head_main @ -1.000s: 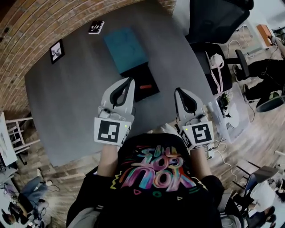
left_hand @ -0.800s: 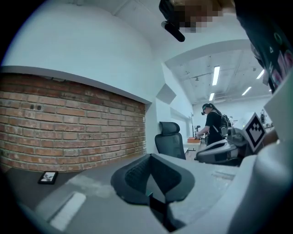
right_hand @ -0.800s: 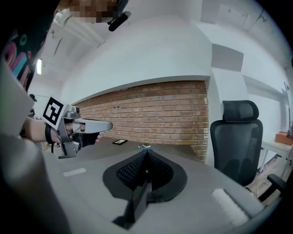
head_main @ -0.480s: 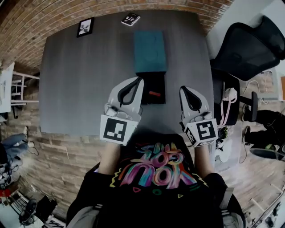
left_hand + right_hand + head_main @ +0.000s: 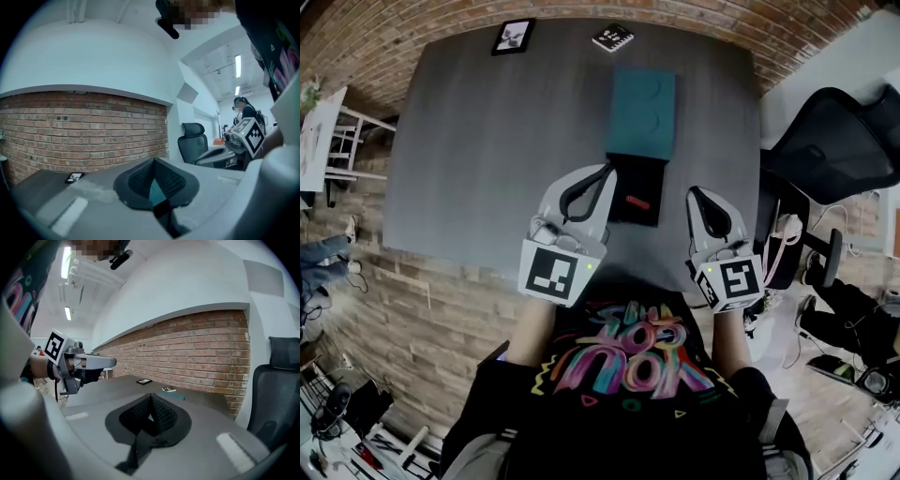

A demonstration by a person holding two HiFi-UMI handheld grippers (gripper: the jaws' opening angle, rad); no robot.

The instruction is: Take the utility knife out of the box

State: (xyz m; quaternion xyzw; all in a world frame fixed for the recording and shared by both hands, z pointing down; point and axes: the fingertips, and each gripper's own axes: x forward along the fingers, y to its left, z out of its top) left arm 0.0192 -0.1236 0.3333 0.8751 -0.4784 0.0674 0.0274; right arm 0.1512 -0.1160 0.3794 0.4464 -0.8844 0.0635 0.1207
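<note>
A black open box (image 5: 630, 183) lies on the grey table (image 5: 487, 159), with its teal lid (image 5: 642, 111) lying just beyond it. Inside the box rests the utility knife (image 5: 637, 202), small and red-orange. My left gripper (image 5: 606, 170) hovers over the box's left edge with its jaws shut and nothing between them; in the left gripper view (image 5: 153, 161) the pads meet and teal shows through the gap below them. My right gripper (image 5: 694, 191) is to the right of the box, shut and holding nothing, and its own view (image 5: 150, 397) shows the same.
Two small cards (image 5: 514, 36) (image 5: 612, 37) lie at the table's far edge before a brick wall. A black office chair (image 5: 839, 141) stands right of the table. The table's near edge runs just in front of the person's body.
The head view has swung, so the table and box now sit squarer and further right in the picture. Both grippers have stayed shut by the box's near end, the right shifting slightly.
</note>
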